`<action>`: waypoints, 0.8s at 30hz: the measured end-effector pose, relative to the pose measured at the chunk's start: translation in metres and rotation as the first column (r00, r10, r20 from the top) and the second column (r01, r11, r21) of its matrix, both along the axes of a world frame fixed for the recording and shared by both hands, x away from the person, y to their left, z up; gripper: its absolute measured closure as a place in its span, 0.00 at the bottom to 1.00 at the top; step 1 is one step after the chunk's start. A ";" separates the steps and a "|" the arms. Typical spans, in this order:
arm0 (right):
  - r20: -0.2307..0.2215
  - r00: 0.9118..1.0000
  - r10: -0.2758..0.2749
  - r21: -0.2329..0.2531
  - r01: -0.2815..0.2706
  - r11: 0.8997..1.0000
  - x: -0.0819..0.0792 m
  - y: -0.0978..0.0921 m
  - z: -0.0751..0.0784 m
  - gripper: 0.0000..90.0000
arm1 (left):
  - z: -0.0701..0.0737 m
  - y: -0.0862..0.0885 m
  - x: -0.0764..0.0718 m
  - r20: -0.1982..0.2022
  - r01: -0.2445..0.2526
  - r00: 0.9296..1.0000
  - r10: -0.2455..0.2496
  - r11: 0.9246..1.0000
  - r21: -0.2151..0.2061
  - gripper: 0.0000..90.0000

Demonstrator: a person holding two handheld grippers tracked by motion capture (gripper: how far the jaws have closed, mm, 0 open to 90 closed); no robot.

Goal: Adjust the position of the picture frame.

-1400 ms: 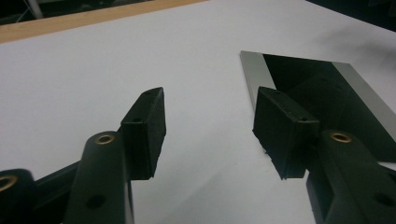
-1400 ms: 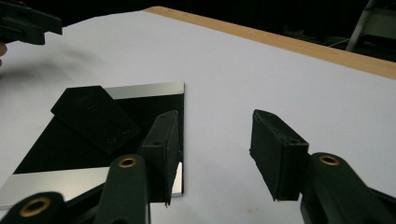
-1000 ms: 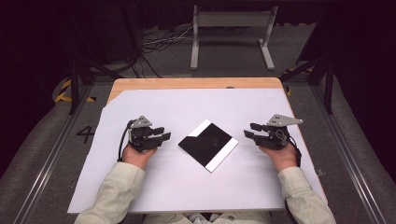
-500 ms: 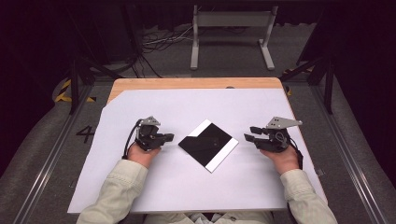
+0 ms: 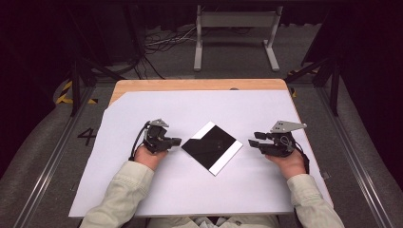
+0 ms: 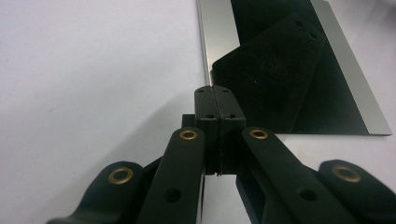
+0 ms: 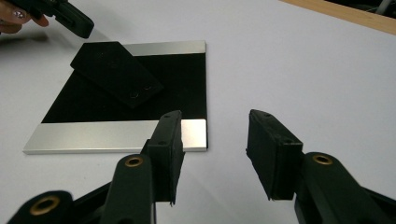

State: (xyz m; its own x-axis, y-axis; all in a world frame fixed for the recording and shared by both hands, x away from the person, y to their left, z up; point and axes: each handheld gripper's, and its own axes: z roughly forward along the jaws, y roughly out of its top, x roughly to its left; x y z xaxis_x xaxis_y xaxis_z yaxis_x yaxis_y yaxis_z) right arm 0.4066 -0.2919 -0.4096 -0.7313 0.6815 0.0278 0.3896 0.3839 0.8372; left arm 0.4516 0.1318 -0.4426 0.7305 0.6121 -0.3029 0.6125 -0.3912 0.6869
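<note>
A flat square plate (image 5: 212, 147), glossy black with a brushed silver strip along two opposite edges, lies cornerwise at the centre of the frame on the white sheet (image 5: 190, 194) covering the wooden desk (image 5: 142, 85). The left tool (image 5: 174, 141), jaws pressed together on nothing, sits just left of the plate's corner. The right tool (image 5: 253, 139), jaws spread wide, waits near its right edge.

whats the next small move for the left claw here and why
Probably open the left claw: its jaws are pressed shut with nothing between them, right at the near silver edge of the black square plate, which lies flat on the white table. The right claw already stands open beside the opposite edge.
</note>
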 end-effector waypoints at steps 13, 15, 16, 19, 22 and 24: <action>-0.016 1.000 0.003 -0.006 -0.003 1.000 -0.002 -0.001 -0.002 0.61 | -0.006 -0.009 0.004 -0.033 -0.015 0.999 0.016 0.999 0.045 1.00; -0.017 1.000 0.002 -0.005 -0.002 1.000 -0.002 -0.001 -0.002 0.61 | -0.006 -0.008 0.004 -0.029 -0.016 0.999 0.017 0.999 0.047 1.00; -0.018 1.000 0.002 -0.005 -0.002 1.000 -0.002 -0.001 -0.002 0.61 | -0.006 -0.009 0.004 -0.033 -0.015 0.999 0.017 0.999 0.046 1.00; -0.021 1.000 -0.002 -0.002 0.002 1.000 -0.002 -0.002 -0.001 0.61 | -0.006 -0.009 0.003 -0.040 -0.003 0.999 0.005 0.999 0.046 1.00; -0.022 1.000 -0.005 0.000 0.005 1.000 -0.002 -0.004 -0.001 0.61 | -0.005 -0.011 0.001 -0.041 0.012 0.999 -0.010 0.999 0.051 1.00; -0.026 1.000 -0.012 0.004 0.012 1.000 -0.001 -0.006 0.000 0.61 | -0.005 -0.013 -0.002 -0.047 0.030 0.998 -0.028 0.998 0.051 1.00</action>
State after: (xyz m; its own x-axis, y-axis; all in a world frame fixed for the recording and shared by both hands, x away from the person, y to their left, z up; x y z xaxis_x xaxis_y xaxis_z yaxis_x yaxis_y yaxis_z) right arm 0.4052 -0.2976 -0.4097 -0.7219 0.6902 0.0495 0.4159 0.3756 0.8282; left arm 0.4501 0.1188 -0.4480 0.7339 0.6066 -0.3056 0.6314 -0.4433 0.6363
